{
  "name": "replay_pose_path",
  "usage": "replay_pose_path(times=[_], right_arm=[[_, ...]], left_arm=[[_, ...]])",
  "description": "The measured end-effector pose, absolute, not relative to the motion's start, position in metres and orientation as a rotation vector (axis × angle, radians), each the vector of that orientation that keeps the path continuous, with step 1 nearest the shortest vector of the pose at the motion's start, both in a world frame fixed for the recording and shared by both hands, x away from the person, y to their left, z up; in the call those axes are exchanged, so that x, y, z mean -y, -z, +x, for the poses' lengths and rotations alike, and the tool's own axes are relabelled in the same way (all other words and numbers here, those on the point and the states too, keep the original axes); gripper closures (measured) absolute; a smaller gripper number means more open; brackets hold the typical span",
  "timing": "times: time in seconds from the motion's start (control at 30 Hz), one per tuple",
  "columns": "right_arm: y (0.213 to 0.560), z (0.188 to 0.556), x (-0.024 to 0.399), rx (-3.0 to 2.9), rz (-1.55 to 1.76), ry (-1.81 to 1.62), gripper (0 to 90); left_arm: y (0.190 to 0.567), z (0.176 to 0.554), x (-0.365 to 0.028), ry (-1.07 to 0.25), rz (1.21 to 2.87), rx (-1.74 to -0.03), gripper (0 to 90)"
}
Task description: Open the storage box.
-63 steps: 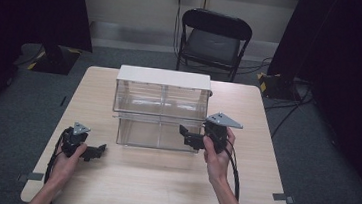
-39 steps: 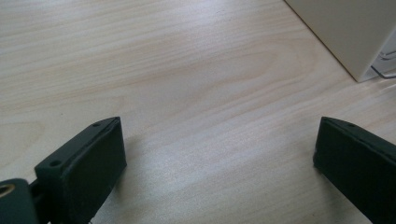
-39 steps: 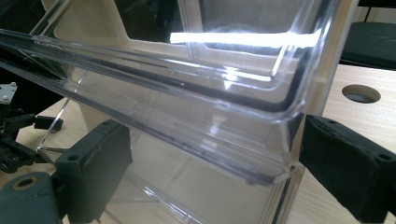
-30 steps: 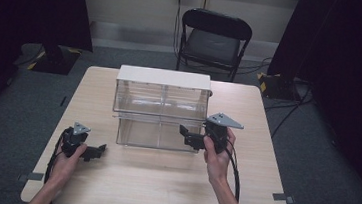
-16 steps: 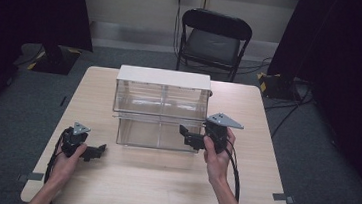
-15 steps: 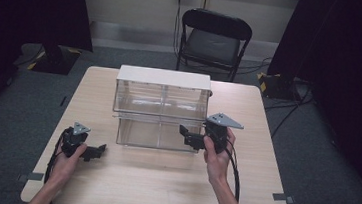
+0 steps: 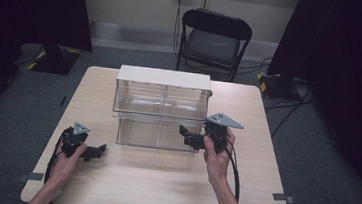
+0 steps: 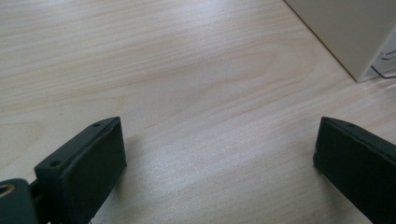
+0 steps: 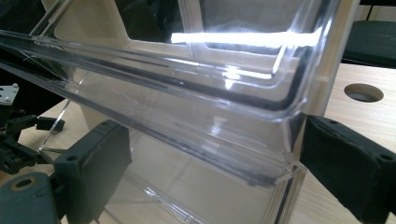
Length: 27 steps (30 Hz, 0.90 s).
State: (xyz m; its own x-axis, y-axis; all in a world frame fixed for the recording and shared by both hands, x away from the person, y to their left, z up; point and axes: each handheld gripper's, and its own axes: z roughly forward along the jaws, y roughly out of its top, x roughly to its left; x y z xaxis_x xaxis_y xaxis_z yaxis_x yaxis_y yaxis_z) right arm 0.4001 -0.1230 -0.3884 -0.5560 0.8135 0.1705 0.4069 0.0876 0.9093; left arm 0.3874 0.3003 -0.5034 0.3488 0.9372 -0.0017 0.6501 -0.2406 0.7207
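the clear drawer (image 7: 158,134) sits in the lower row of the white-topped drawer cabinet (image 7: 163,78) at the middle of the surface (image 7: 160,190), pulled partly out toward us, its long axis running side to side along the cabinet's front. our right gripper (image 7: 185,136) is right at the drawer's right front corner, pointing leftward along that front; in the right gripper view the drawer's clear rim (image 9: 261,140) lies between the jaws, which stand partly apart and have just been opening a little, and the right-hand jaw looks to be touching the corner while the other stands off the plastic, so we judge it no firm grip. our left gripper (image 7: 98,150) rests low on the surface, well to the left of the drawer and apart from it, its jaws spread wide over bare wood with nothing between them. the right hand (image 7: 216,158) is by far the nearer, so we judge the coming move on the drawer, push or pull along its short axis, falls to it. a folding chair (image 7: 214,40) stands beyond the far edge.
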Motion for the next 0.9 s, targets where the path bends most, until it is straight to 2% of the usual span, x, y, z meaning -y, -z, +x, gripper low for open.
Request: replay_pose_path(times=[0.9], right_arm=[[0.3870,0.3989,0.1230,-1.991,1.198,-1.465,8.2]], left_arm=[[0.5034,0.3874,-0.3003,-0.585,1.984,-1.379,1.9]])
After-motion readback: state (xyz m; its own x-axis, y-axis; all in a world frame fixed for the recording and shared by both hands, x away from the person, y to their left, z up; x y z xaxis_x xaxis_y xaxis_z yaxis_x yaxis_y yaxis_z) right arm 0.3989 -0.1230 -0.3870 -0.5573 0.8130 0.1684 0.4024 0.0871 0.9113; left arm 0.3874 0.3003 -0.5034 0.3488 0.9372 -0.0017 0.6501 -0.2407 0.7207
